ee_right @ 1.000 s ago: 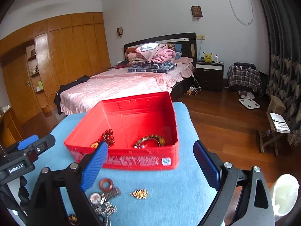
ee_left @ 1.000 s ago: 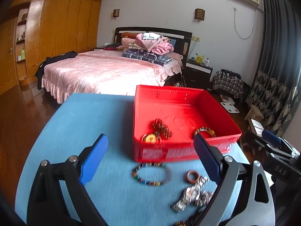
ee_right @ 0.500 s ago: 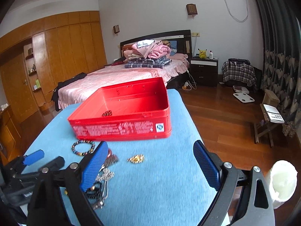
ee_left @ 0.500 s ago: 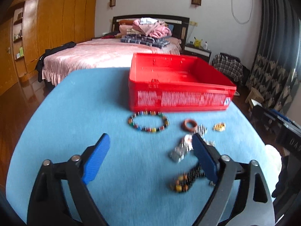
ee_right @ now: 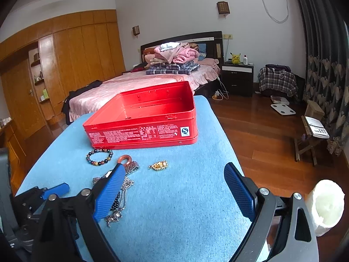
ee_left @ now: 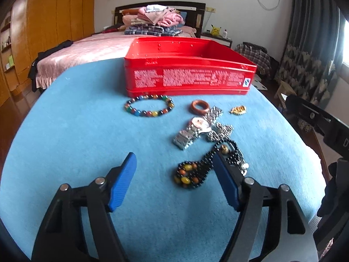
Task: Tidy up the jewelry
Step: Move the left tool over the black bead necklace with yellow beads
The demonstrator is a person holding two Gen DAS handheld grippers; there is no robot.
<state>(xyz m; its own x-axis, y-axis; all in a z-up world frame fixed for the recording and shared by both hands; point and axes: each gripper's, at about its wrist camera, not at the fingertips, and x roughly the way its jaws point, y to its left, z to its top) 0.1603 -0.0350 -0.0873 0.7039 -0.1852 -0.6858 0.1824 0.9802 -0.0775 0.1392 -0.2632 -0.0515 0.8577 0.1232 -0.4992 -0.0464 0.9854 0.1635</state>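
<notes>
jewelry laid out before the red tin

a rectangular red metal tin (ee_left: 187, 77) is set on the blue-carpeted table (ee_left: 76, 135). in front of it a multicoloured bead bracelet (ee_left: 149, 108), a reddish-brown ring (ee_left: 200, 107), a small gold trinket (ee_left: 238, 109), a silver metal-band wristwatch (ee_left: 197, 126) and a dark beaded necklace with amber beads (ee_left: 196, 170) are spread out — all outside the tin. the left gripper (ee_left: 174, 179) is seen closing above the carpet, the necklace partly between its blue pads, not pressed. the right gripper (ee_right: 174, 187) is held wide apart, nothing clasped.
</notes>
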